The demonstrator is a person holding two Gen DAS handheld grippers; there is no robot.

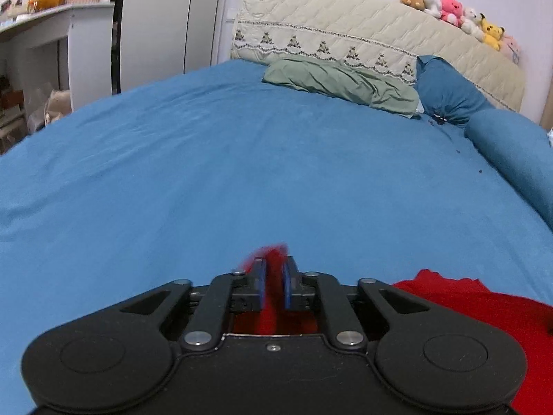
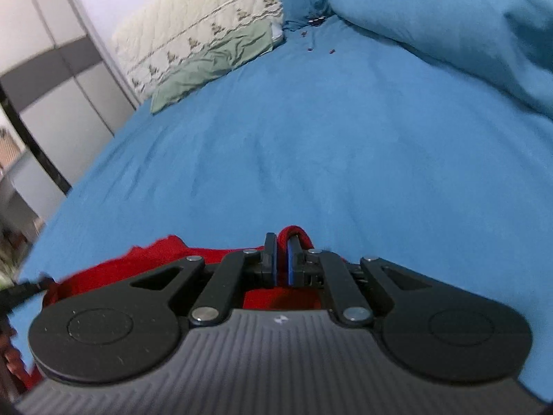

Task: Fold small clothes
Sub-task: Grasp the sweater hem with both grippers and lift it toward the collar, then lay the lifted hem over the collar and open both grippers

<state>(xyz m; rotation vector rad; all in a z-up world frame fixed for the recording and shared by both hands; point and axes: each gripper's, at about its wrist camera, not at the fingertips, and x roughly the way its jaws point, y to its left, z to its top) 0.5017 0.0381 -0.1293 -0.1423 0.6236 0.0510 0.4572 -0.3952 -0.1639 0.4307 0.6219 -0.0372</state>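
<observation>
A small red garment (image 1: 484,307) hangs between my two grippers above a blue bedsheet (image 1: 242,173). My left gripper (image 1: 273,269) is shut on one edge of it; red cloth sticks out between the blue pads and is blurred. My right gripper (image 2: 284,252) is shut on another edge of the red garment (image 2: 138,263), which spreads to the lower left of that view. Most of the garment is hidden under the gripper bodies.
A green pillow (image 1: 342,83) and a blue pillow (image 1: 446,90) lie against a quilted cream headboard (image 1: 345,31) topped with plush toys (image 1: 449,10). A rolled blue duvet (image 2: 449,20) lies at the right. A white desk (image 1: 52,27) and wardrobe (image 1: 162,24) stand to the left.
</observation>
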